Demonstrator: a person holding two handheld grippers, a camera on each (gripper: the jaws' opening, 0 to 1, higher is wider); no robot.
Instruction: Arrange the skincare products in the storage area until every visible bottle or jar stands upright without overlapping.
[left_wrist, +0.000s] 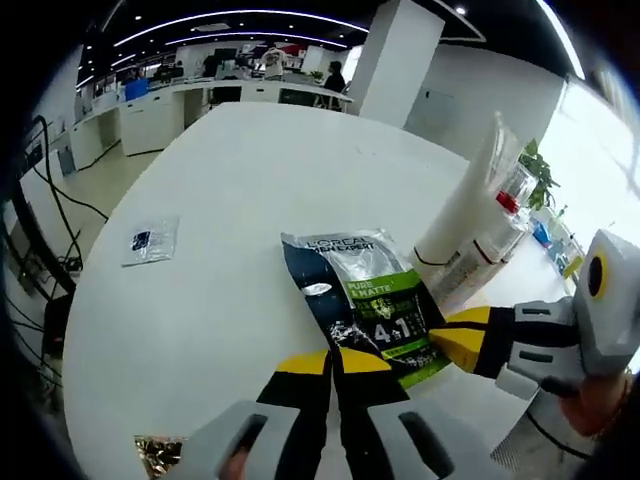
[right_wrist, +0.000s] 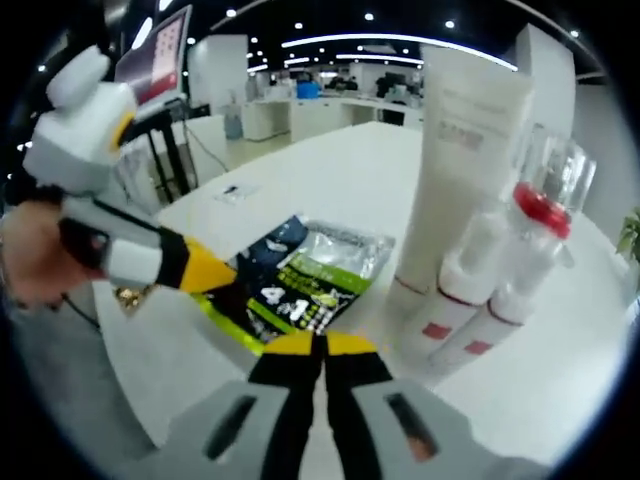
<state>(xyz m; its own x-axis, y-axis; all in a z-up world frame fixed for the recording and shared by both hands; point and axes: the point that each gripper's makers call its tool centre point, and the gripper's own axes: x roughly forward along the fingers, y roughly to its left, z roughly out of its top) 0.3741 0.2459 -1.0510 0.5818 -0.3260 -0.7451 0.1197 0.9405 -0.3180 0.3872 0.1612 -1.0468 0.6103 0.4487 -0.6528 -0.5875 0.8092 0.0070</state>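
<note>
Looking along the left gripper (left_wrist: 333, 372), the left gripper view shows its two black-and-yellow jaws pressed together, their tips meeting at the near edge of a flat sachet (left_wrist: 365, 303). Whether they pinch that edge cannot be told. The sachet, dark with a silver top and a green panel, lies flat on the white table (left_wrist: 220, 210). The right gripper (left_wrist: 462, 338) enters from the right, its yellow tip at the sachet's right edge. Behind the sachet stands a tall white tube (left_wrist: 462, 205), with smaller bottles (left_wrist: 490, 245) close beside it. A small clear packet (left_wrist: 150, 240) lies well apart to the left, and a gold-foil scrap (left_wrist: 157, 453) sits at the near table edge.

In the right gripper view, the right gripper (right_wrist: 322, 352) has its jaws pressed together, tips at the sachet's (right_wrist: 300, 275) near edge; a grip cannot be confirmed. The left gripper (right_wrist: 215, 272), held by a hand (right_wrist: 35, 255), reaches the sachet from the left. The white tube (right_wrist: 462, 165) stands upright to the right, with white bottles (right_wrist: 470, 290), one red-collared, just in front of it.
</note>
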